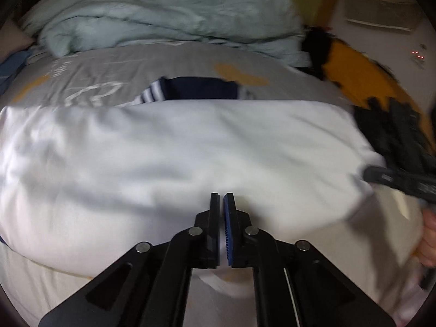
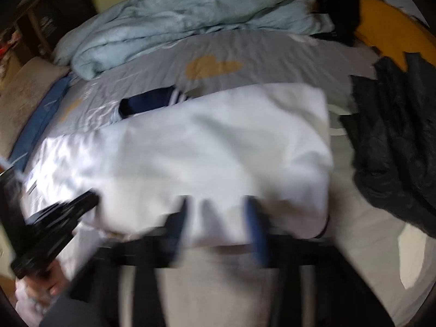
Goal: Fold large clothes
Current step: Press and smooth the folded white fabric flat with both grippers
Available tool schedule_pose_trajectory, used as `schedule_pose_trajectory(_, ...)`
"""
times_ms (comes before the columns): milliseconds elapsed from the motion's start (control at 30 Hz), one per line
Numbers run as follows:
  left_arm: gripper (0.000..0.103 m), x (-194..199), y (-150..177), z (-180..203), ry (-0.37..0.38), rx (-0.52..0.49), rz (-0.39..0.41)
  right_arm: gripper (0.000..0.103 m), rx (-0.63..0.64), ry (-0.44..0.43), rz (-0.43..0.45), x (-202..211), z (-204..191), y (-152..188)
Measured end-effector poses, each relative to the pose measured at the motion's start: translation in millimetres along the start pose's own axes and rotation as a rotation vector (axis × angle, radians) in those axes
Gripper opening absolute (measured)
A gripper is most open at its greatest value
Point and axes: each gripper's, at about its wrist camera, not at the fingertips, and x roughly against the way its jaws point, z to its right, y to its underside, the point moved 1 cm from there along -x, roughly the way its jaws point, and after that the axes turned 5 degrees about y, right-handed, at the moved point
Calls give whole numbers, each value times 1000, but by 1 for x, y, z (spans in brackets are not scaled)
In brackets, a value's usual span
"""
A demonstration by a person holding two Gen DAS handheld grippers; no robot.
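A large white garment (image 1: pixel 177 158) lies folded into a wide band across the bed, and a navy part with white stripes (image 1: pixel 190 88) sticks out at its far edge. My left gripper (image 1: pixel 221 199) is shut over the garment's near middle; I see no cloth pinched between its pads. In the right wrist view the same garment (image 2: pixel 204 150) fills the centre. My right gripper (image 2: pixel 219 215) is blurred, its fingers apart with the garment's near edge between them. From the left wrist view the right gripper (image 1: pixel 381 177) reaches the garment's right corner.
A grey printed sheet (image 1: pixel 190 62) covers the bed. A rumpled pale blue duvet (image 2: pixel 190 8) is piled along the far side. A dark jacket (image 2: pixel 395 150) lies to the right, with a yellow and black item (image 1: pixel 354 73) beyond it. A hand (image 2: pixel 49 280) holds the left gripper.
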Motion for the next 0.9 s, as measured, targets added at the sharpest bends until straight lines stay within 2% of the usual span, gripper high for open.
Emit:
schedule_pose_trajectory(100,4,-17,-2,-15,10,113,2,14,7,-59,-26,-7,-1,2)
schedule_pose_trajectory(167,4,-22,-7,-18,4,133,0,14,16,-54,-54,-17,-2,3)
schedule_pose_trajectory(267,4,-29,-13,-7,-77,51,8,7,15,-23,-101,-37,2,2)
schedule_pose_trajectory(333,4,-32,-13,4,-136,-13,14,6,-7,-33,-127,-50,5,-3)
schedule_pose_trajectory(400,4,-31,-15,6,-152,-33,8,4,-35,-56,-121,-55,10,-9)
schedule_pose_trajectory(533,4,-17,-17,-7,-56,61,-42,3,-96,-94,-91,-52,17,-8)
schedule_pose_trajectory(600,5,0,-14,-6,-28,59,-42,3,-102,-83,-81,-42,14,-6)
schedule_pose_trajectory(700,5,23,-8,-5,-3,49,-48,4,-56,-89,-19,-17,3,0)
schedule_pose_trajectory(767,5,32,-2,-8,57,73,-65,4,2,-138,29,1,-13,5)
schedule_pose_trajectory(833,5,32,5,-8,91,86,-85,4,38,-169,54,9,-27,9)
schedule_pose_trajectory(900,5,21,11,-5,79,80,-101,4,66,-190,51,5,-43,14)
